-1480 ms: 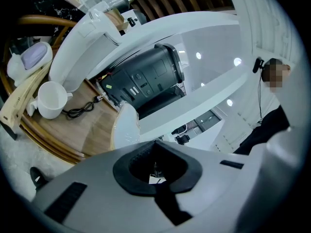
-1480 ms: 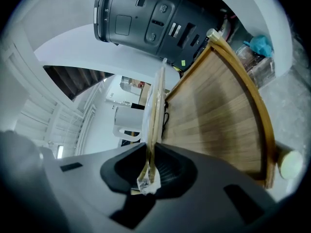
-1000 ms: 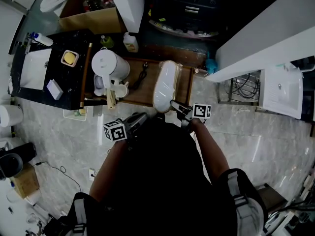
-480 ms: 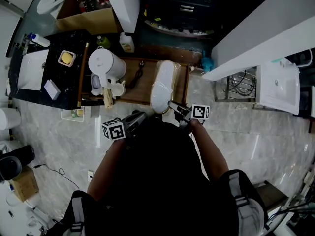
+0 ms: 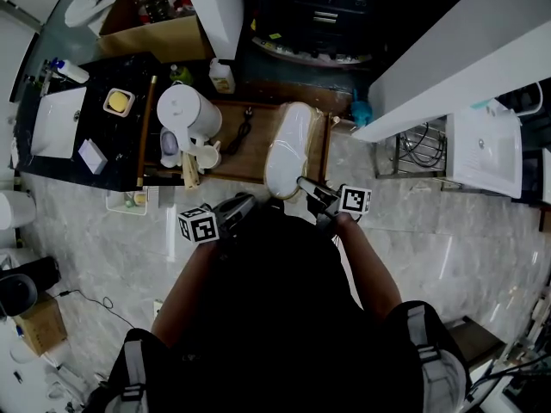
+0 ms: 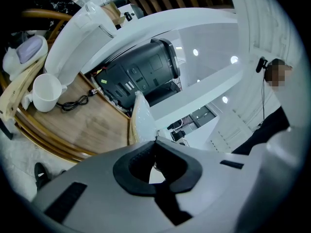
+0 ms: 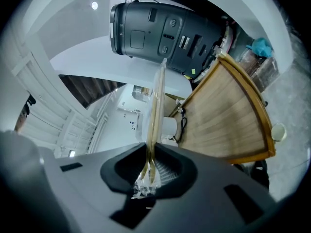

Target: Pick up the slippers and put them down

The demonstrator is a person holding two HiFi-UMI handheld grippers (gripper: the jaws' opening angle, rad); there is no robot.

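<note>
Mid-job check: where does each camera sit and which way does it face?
Head view: on the person's head, facing steeply down onto the tray and slippers; both arms show.
Left gripper view: on the left gripper, facing along its jaws across the tray to the mug.
Right gripper view: on the right gripper, facing along jaws clamped on the slippers.
Shared: both gripper views see slippers and tray.

R tongs (image 7: pixel 148 171) clamp wrapped slippers (image 7: pixel 156 110) edge-on, w/ wood tray (image 7: pixel 228 120) & grey appliance (image 7: pixel 165 33) beyond.
</note>
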